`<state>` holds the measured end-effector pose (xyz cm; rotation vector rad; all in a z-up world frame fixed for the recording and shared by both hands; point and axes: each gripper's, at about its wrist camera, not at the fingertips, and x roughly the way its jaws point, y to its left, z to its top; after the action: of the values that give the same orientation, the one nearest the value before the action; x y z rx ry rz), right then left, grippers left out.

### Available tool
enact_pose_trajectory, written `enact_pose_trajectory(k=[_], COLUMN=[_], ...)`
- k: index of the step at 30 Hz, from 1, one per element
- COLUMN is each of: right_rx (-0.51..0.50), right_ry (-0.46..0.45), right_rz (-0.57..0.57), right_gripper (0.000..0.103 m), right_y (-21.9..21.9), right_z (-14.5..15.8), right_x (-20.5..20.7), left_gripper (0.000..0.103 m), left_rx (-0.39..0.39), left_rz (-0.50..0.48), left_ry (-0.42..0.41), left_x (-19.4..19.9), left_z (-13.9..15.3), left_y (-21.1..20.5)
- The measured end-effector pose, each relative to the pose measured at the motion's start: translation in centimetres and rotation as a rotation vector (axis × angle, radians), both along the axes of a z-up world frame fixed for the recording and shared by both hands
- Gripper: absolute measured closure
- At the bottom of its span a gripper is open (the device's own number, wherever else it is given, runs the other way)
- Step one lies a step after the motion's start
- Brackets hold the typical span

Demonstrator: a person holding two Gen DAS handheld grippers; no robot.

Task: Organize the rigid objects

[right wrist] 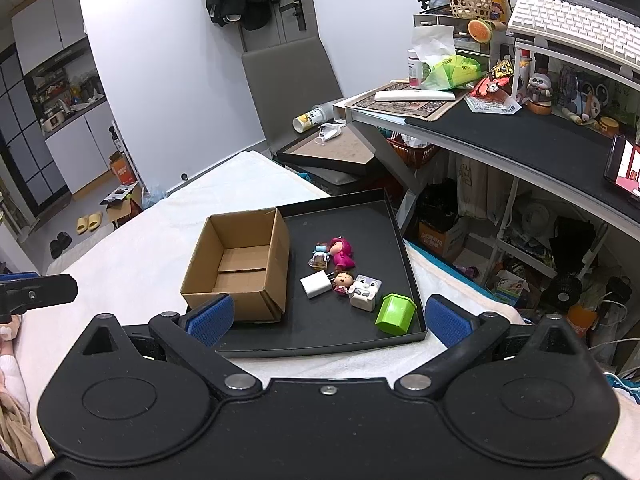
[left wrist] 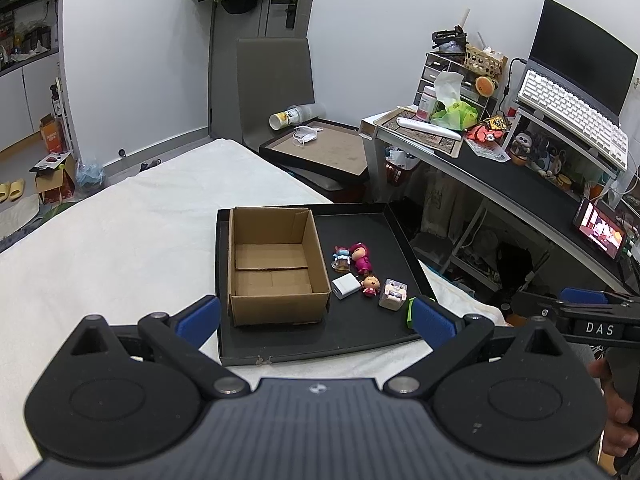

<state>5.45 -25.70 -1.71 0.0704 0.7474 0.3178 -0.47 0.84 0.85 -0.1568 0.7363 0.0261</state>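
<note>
Since the cardboard box [right wrist: 240, 268] at the centre of both frames shows only its bare floor, we judge that sorting has not begun: nothing is yet inside it. It stands in the left part of a shallow black tray [right wrist: 352, 344].

Outstanding items, all on the tray floor to the right of the box:
- a small blue-and-brown figure [right wrist: 319, 258], touching a magenta doll [right wrist: 342, 254]
- a white charger plug [right wrist: 316, 285], just beside the box wall
- a small red-dressed figurine [right wrist: 343, 282]
- a white cube toy [right wrist: 365, 292]
- a green house-shaped block [right wrist: 396, 314], in the lower right corner of the tray; in the left wrist view it is mostly hidden behind a finger pad

We count six pieces left to move, presumably into the box.

We find the left gripper [left wrist: 316, 320] with its fingers spread wide and nothing between them, poised short of the tray's near edge. We find the right gripper [right wrist: 326, 320] likewise spread and empty, framing the tray's near edge.

Surface: the tray lies on a white towel-like cover [left wrist: 120, 240] over what appears to be a bed.

Room: a grey chair [right wrist: 292, 88] and door in the upper centre, a cluttered desk [right wrist: 520, 140] with keyboard [right wrist: 576, 20] at upper right, a kitchen area at upper left, slippers [right wrist: 89, 222] on the floor at left
</note>
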Motion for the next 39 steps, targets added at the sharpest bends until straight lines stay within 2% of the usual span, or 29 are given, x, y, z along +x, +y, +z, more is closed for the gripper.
enact_pose_trajectory(k=[12,17,24,30,39], right_rx=[-0.005,0.002,0.013,0.016,0.015], right_ry=[0.005,0.008,0.022,0.041,0.077], right_rz=[0.000,-0.004,-0.001,-0.009,-0.026], right_gripper=[0.000,0.000,0.000,0.000,0.000], right_y=[0.2,0.1,-0.2,-0.6,-1.6], right_z=[-0.1,-0.1,-0.7,-1.5,-3.2], right_x=[0.0,0.0,0.6,1.6,3.4], left_gripper=[0.002,0.002,0.002,0.002,0.002], left_rx=[-0.008,0.029,0.036,0.025,0.062], left_rz=[0.003,-0.003,0.025,0.037,0.029], left_ry=[0.001,-0.008,-0.009,0.031,0.028], left_x=[-0.1,-0.3,-0.1,1.0,3.2], left_z=[-0.1,-0.1,0.4,0.4,0.0], left_y=[0.3,0.2,0.6,1.0,0.9])
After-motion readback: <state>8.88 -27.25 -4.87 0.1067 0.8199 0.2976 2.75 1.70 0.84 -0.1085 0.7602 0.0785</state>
